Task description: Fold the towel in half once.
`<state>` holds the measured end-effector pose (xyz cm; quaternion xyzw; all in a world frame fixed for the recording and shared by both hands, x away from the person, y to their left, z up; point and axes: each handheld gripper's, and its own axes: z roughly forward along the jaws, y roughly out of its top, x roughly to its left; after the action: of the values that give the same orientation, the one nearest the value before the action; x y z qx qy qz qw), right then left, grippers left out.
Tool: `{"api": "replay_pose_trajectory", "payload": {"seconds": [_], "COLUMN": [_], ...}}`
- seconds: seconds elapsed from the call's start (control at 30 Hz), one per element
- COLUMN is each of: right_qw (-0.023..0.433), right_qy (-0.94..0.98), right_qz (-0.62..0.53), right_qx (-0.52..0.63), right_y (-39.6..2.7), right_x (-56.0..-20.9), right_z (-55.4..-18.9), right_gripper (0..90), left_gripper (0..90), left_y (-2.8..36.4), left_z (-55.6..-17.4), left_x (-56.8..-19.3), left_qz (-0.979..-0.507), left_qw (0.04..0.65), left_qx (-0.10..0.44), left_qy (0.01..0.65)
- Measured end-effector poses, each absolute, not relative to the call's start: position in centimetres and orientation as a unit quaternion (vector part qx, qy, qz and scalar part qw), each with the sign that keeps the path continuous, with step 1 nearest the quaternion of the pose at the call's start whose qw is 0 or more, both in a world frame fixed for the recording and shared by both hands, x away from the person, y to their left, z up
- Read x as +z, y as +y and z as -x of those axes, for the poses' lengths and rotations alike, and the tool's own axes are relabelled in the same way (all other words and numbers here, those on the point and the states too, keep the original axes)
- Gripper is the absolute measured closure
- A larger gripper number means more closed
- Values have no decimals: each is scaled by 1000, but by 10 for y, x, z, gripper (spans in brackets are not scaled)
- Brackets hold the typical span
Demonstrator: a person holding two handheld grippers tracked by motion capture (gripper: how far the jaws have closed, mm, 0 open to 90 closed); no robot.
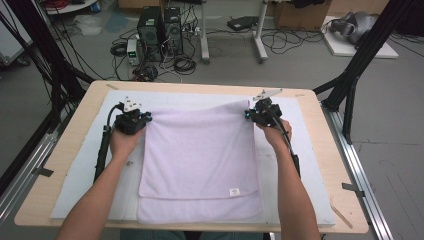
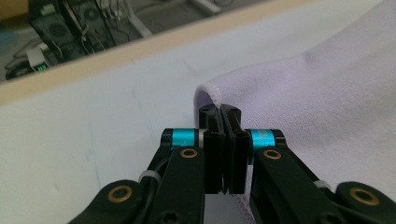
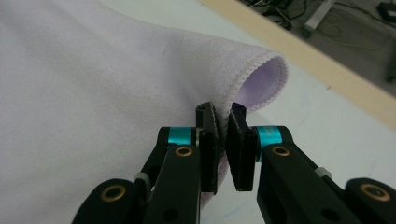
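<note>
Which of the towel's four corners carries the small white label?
The near right corner of the towel, by the table edge closest to the person: the label sits there; the two far corners are pinched by grippers.

You have one lilac towel (image 1: 200, 160) in front of you, with one small white label (image 1: 234, 192) sewn near its near edge. It lies on one pale mat (image 1: 80, 175), which covers one wooden table (image 1: 45, 185). You hold two grippers: the left gripper (image 1: 146, 118) and the right gripper (image 1: 248, 114), one in each of your two hands. Each gripper has two black jaws and two turquoise bands. On the floor beyond the table you can count two black computer towers (image 1: 160, 32) standing side by side
</note>
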<state>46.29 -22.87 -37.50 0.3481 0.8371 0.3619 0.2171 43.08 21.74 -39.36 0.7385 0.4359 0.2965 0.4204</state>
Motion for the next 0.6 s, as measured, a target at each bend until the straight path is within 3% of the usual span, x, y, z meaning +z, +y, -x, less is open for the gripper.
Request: {"api": "replay_pose_trajectory", "payload": {"seconds": [0.13, 0.2, 0.3, 0.6], "right_qw": [241, 247, 203, 169], "right_qy": [828, 820, 820, 844], "right_qz": [-353, -373, -402, -339], "right_qx": [363, 358, 353, 379], "right_y": [-234, -239, -248, -243], "right_x": [-355, -357, -369, -375], "right_z": [-471, -476, -480, -430], "right_gripper": [801, 621, 495, 472], "left_gripper": [853, 682, 586, 527], "left_y": [216, 215, 217, 226], "left_z": [-446, -451, -452, -404], "left_x": [-371, -374, -385, -396], "left_qz": [-728, -729, -756, -784], "left_qw": [434, 423, 396, 412], "left_qx": [323, 317, 274, 237], "left_qy": [421, 435, 444, 399]}}
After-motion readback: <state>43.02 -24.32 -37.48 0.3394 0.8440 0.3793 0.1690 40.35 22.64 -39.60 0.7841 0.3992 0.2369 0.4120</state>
